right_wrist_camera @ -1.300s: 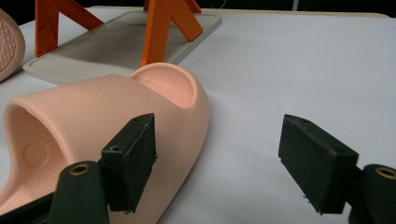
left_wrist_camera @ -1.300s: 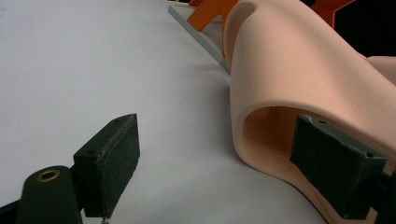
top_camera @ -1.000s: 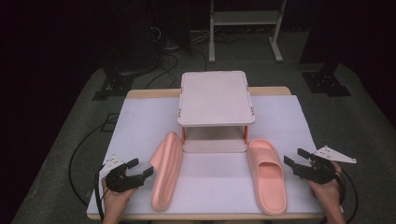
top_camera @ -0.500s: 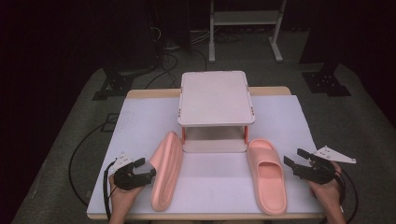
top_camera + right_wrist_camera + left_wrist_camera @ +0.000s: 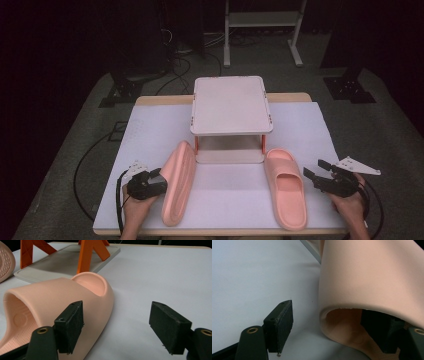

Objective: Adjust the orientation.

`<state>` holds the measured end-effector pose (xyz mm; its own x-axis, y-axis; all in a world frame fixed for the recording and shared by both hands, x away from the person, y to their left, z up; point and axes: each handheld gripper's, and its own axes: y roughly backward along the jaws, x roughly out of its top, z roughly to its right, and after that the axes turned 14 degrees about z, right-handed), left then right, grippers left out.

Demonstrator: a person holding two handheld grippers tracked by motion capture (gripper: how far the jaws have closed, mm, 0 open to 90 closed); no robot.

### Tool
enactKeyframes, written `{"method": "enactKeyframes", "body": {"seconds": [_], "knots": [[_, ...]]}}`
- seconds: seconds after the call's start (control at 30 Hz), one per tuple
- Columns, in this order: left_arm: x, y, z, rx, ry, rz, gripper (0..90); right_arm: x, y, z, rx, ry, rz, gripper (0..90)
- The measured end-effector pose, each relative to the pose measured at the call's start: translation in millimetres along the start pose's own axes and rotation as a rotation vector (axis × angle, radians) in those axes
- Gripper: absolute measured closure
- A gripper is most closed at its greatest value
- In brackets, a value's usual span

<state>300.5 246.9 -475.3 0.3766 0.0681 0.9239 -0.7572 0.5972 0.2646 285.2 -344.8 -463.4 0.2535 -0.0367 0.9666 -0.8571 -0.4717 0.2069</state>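
Our left tongs gape wide around the strap of the tipped pink slipper on the tabletop; a thin bite could slip. Our right tongs wait open and empty beside the flat slipper.

Table: a wooden-edged table covered by a white sheet that reaches almost to every edge.
Centre to 12 o'clock: a small pale two-level rack with orange legs; its lower tray lies flat on the sheet.
7 o'clock: a pink slipper tipped up on its side edge, its length running from 6 to 12 o'clock, toe end just beside the rack's lower tray.
5 o'clock: a second pink slipper lying flat on its sole, opening upward, toe end near the tray's right corner.
Spacing: the two slippers lie well apart, bare sheet between them.
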Motion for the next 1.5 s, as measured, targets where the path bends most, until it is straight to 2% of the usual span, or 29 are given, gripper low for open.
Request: {"method": "enactKeyframes", "body": {"seconds": [0.23,0.43,0.97,1.37,1.43,1.5], "knots": [[2.1,-6.9,2.8,-0.019,0.016,0.0,28.0,-0.3,0.6,0.2,0.002,0.0,0.001,27.2],[3.4,-8.5,10.2,-0.034,-0.003,0.0,29.1,-0.7,1.7,1.9,0.002,-0.006,0.002,27.2],[7.6,-7.0,22.9,-0.066,-0.02,0.027,29.1,-2.0,2.5,2.5,0.001,-0.007,-0.004,27.3],[10.3,-7.9,30.9,-0.09,-0.012,0.053,29.2,-2.4,3.4,3.4,0.001,-0.009,-0.002,27.3],[10.0,-10.5,31.6,-0.105,-0.002,0.053,27.6,-2.5,3.5,3.8,0.001,-0.008,-0.001,27.3],[9.3,-19.5,39.5,-0.133,-0.007,0.042,28.7,-2.4,4.0,4.1,-0.001,-0.009,0.002,27.2]]}}
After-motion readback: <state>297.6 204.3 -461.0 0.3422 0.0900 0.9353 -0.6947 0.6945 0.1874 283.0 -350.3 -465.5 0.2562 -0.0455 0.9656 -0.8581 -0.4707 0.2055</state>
